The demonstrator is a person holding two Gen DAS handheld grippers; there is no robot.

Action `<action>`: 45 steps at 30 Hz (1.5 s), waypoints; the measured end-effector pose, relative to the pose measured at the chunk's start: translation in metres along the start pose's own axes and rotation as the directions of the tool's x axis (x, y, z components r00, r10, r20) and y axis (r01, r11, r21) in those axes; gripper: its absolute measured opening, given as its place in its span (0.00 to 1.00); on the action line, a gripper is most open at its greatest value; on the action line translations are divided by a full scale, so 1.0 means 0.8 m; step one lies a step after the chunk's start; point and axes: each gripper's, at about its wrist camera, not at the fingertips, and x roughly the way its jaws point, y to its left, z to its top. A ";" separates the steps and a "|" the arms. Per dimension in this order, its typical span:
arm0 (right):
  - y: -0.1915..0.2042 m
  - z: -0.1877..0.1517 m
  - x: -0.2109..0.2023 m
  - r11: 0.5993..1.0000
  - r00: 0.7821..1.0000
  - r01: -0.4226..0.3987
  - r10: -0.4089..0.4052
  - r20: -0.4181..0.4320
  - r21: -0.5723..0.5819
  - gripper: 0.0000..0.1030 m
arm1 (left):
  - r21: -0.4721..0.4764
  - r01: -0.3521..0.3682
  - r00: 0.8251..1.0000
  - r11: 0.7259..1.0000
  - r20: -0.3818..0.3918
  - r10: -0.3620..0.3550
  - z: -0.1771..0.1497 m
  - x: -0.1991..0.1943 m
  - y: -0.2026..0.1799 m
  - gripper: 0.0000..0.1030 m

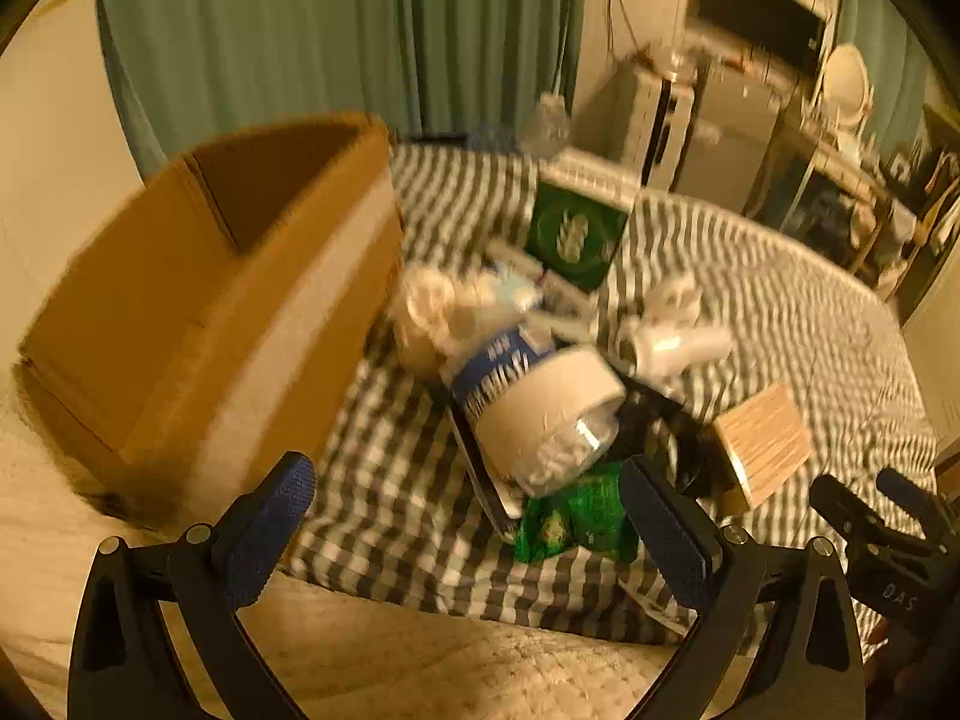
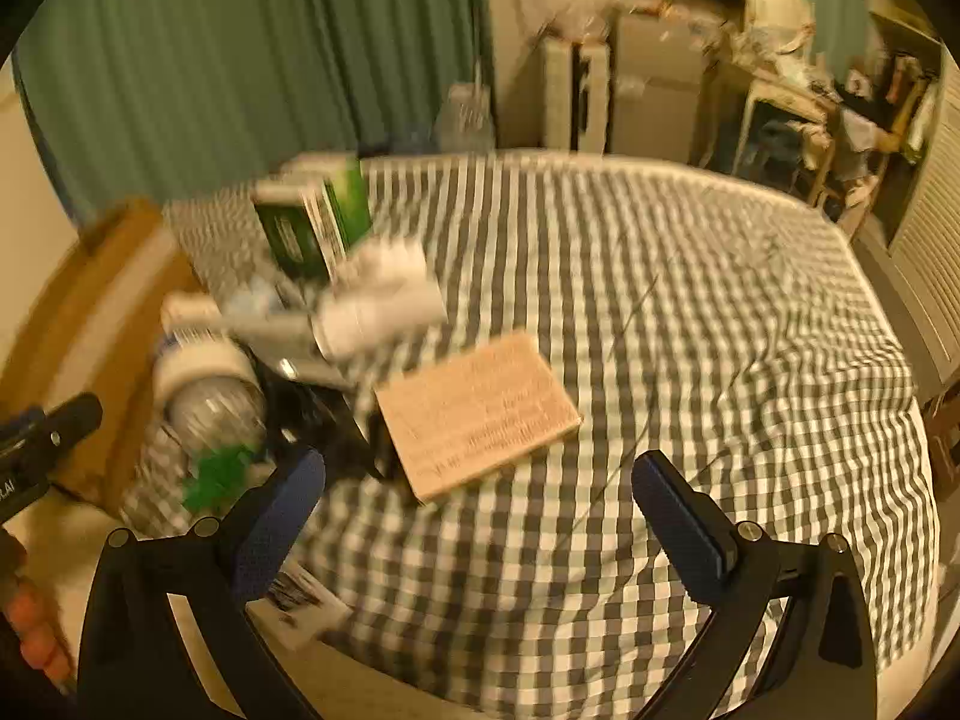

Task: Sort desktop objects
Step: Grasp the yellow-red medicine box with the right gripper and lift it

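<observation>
A pile of objects lies on a checked cloth (image 1: 384, 480): a clear jar with a white and blue label (image 1: 534, 402), a green packet (image 1: 576, 516), a green box (image 1: 576, 234), white bottles (image 1: 672, 336) and a wooden block (image 1: 762, 444). An open cardboard box (image 1: 198, 312) stands to the left. My left gripper (image 1: 474, 510) is open and empty, just short of the jar. My right gripper (image 2: 480, 504) is open and empty, just short of the wooden block (image 2: 480, 408). The jar (image 2: 204, 384) and green box (image 2: 312, 222) also show in the right wrist view.
The checked cloth (image 2: 690, 330) stretches bare to the right of the pile. Green curtains (image 1: 330, 30) hang behind. Cabinets and a cluttered desk (image 1: 780, 138) stand at the back right. The right gripper shows at the left view's edge (image 1: 882, 516).
</observation>
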 end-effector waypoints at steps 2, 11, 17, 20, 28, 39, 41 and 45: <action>0.001 0.001 0.016 1.000 1.000 -0.002 0.001 -0.025 -0.024 1.00 | -0.007 0.009 0.999 1.000 -0.033 -0.010 -0.002 0.013 -0.003 1.00; 0.003 0.021 0.057 0.999 0.999 -0.011 0.009 -0.054 -0.043 1.00 | -0.008 0.048 0.999 0.999 0.014 -0.048 0.035 0.039 -0.019 1.00; -0.050 0.017 0.078 0.900 0.992 -0.033 0.084 -0.098 0.435 1.00 | -0.083 0.093 0.996 0.992 -0.011 -0.094 0.043 0.075 -0.009 1.00; -0.054 0.011 0.094 0.834 0.990 0.000 0.079 -0.120 0.552 1.00 | -0.062 0.103 0.994 0.993 -0.014 -0.104 0.043 0.075 -0.015 1.00; -0.039 0.021 0.145 0.801 0.989 0.097 -0.011 -0.148 0.591 1.00 | 0.023 0.098 0.995 0.995 -0.013 -0.098 0.038 0.083 -0.032 1.00; -0.057 0.006 0.065 0.907 1.000 -0.021 0.023 0.001 0.421 0.44 | -0.014 0.139 0.989 0.990 -0.056 -0.140 0.031 0.093 -0.026 0.99; -0.066 -0.009 0.051 0.907 1.000 -0.022 0.021 0.006 0.421 0.41 | -0.027 0.137 0.989 0.990 -0.056 -0.138 0.032 0.092 -0.023 0.94; -0.071 -0.003 0.047 0.924 1.000 -0.014 0.010 0.013 0.381 0.40 | -0.023 0.145 0.987 0.989 -0.062 -0.146 0.032 0.092 -0.024 0.78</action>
